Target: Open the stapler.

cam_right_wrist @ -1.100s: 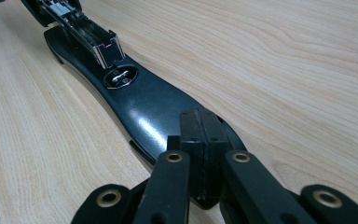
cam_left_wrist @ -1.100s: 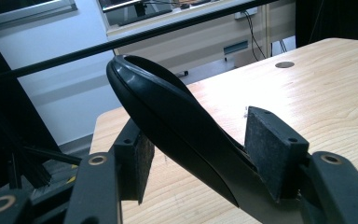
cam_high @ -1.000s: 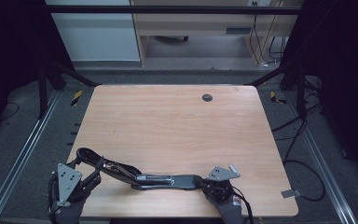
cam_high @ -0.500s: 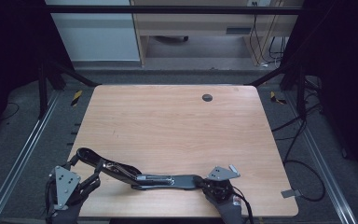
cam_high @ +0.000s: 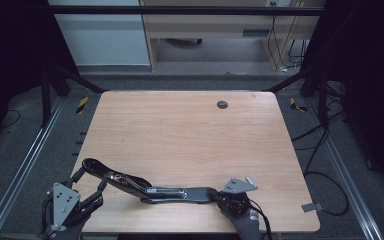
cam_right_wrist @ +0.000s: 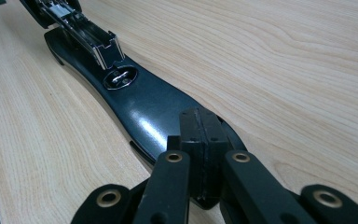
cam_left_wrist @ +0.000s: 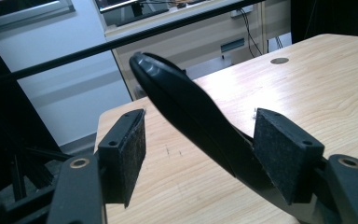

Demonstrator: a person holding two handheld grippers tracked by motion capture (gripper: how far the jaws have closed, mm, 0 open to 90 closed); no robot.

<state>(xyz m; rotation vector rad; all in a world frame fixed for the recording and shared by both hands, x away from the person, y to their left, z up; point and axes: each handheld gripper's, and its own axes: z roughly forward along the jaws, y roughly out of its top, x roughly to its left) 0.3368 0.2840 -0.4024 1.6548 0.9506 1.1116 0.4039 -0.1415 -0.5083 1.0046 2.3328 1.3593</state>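
A black stapler [cam_high: 172, 192] lies swung open near the front edge of the wooden table [cam_high: 190, 135]. Its metal magazine [cam_right_wrist: 84, 32] faces up. Its upper arm [cam_left_wrist: 191, 112] slopes up to the left and passes between the pads of my left gripper [cam_high: 89, 180]. Those jaws have just been opening. The left pad [cam_left_wrist: 130, 149] stands off the arm, and the right pad [cam_left_wrist: 282, 149] sits close beside it. My right gripper [cam_right_wrist: 200, 135] is shut, pads together, with its tips resting on the near end of the stapler's base [cam_right_wrist: 149, 102].
A dark round grommet [cam_high: 222, 104] sits at the table's far side. Metal rails [cam_high: 25, 165] run along both sides of the table. Cables [cam_high: 325, 180] lie on the floor to the right. A cabinet [cam_high: 215, 30] stands beyond the far edge.
The left gripper's jaws have spread a little around the stapler's raised arm, and the gripper has shifted slightly. The right gripper and the stapler's base have kept still.
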